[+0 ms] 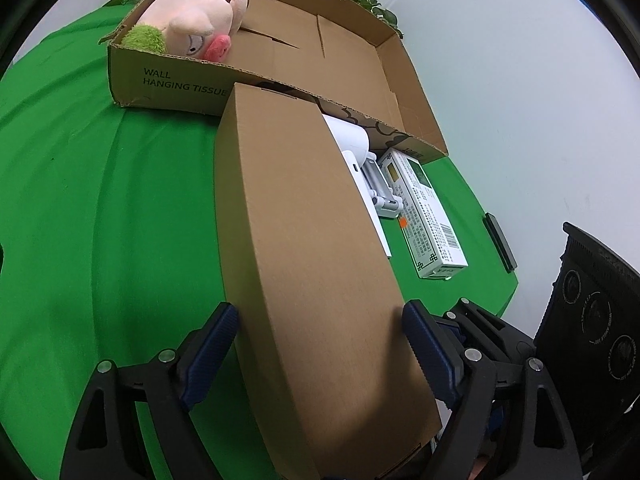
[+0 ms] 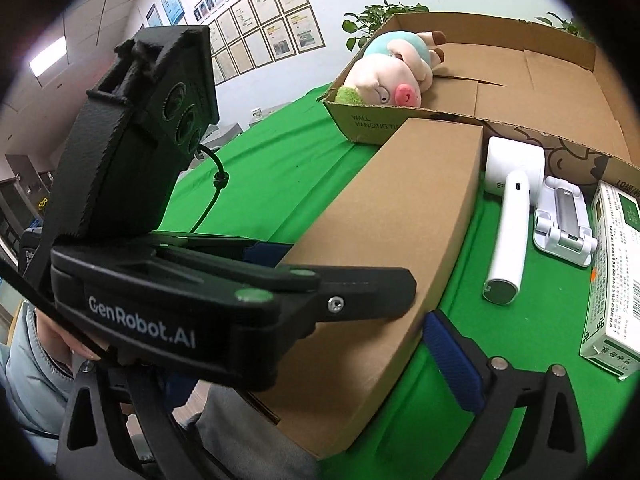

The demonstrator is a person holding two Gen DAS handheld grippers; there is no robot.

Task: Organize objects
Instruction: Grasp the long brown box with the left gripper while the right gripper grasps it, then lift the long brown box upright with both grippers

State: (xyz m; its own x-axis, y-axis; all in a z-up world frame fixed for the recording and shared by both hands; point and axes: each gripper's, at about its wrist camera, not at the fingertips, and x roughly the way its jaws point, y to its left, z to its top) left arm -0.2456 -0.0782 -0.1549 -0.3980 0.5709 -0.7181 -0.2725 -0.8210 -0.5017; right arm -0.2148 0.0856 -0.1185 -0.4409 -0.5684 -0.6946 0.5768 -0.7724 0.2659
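A long plain brown carton (image 1: 304,248) lies on the green cloth, its far end against the big open cardboard box (image 1: 344,60). My left gripper (image 1: 320,336) is shut on the near end of the brown carton, one blue pad on each side. In the right wrist view the same carton (image 2: 400,240) lies ahead, with the left gripper's body (image 2: 224,300) clamped on it. Of my right gripper only the right blue pad (image 2: 452,360) shows, beside the carton; its left finger is hidden. A plush pig (image 1: 200,20) lies in the big box's left corner.
Right of the carton lie a white handheld device (image 2: 510,220), a white folding stand (image 2: 564,220) and a white-green medicine box (image 2: 616,272). A black slab (image 1: 500,246) lies near the table's right edge. Potted plants stand behind the big box.
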